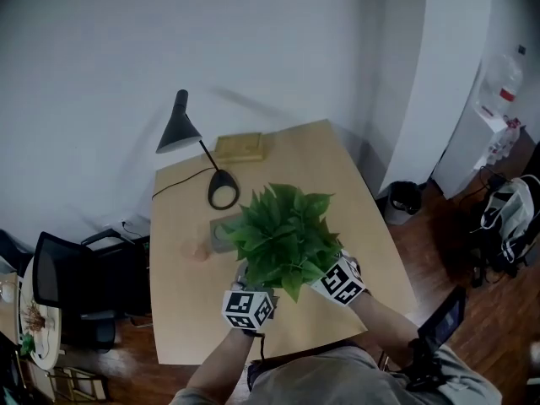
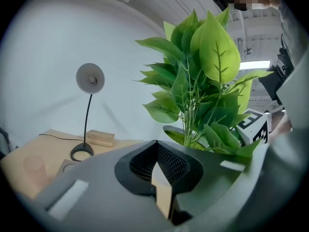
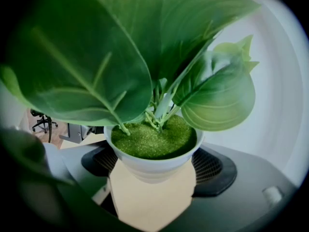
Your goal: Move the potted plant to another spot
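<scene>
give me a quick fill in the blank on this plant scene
1. The right tongs grip the round white pot of a plant with ___ leaves.
2. The left tongs are shut on ___.
3. The thin-necked desk lamp on the light wooden table is coloured ___.
Missing: green; nothing; black.

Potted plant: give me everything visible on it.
The potted plant has broad glossy green leaves with pale veins on thin stems. It looks artificial and stands upright in a small round white pot, smooth-walled and filled to the rim with grainy green filler. The right gripper has its jaws closed on the pot's wall from both sides. The left gripper, jaws together, is beside it, not holding. The plant is over the near part of the wooden table; resting or lifted can't be told.
</scene>
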A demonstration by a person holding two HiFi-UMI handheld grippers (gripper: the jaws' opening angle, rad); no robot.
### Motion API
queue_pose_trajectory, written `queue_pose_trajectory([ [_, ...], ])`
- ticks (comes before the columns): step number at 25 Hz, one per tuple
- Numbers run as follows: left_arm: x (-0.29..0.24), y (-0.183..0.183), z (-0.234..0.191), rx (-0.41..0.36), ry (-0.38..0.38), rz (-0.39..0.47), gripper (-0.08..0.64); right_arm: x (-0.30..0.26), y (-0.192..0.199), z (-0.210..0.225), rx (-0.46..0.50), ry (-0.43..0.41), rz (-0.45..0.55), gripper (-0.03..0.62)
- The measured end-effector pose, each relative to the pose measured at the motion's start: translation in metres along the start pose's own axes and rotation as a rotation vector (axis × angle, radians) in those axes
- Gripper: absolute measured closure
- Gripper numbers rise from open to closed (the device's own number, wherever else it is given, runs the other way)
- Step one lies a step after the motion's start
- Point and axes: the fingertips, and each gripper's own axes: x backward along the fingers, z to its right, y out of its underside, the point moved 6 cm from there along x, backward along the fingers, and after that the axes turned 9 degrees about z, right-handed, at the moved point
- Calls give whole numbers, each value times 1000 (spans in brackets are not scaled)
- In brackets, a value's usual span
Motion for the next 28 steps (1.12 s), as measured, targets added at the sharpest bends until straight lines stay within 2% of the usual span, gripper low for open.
queue_pose_trajectory([
  [8, -1, 7, -2, 5, 10, -42, 568, -1, 4, -5, -17, -5, -24, 107],
  [14, -64, 45, 51, 11, 48, -96, 568, 47, 58, 53, -55, 46, -52, 107],
  [19, -82, 69, 57, 28, 85, -143, 568, 53, 81, 61, -104, 67, -78, 107],
  [28, -113, 113, 56, 73, 99, -230, 568, 51, 132, 83, -117, 74, -163, 107],
])
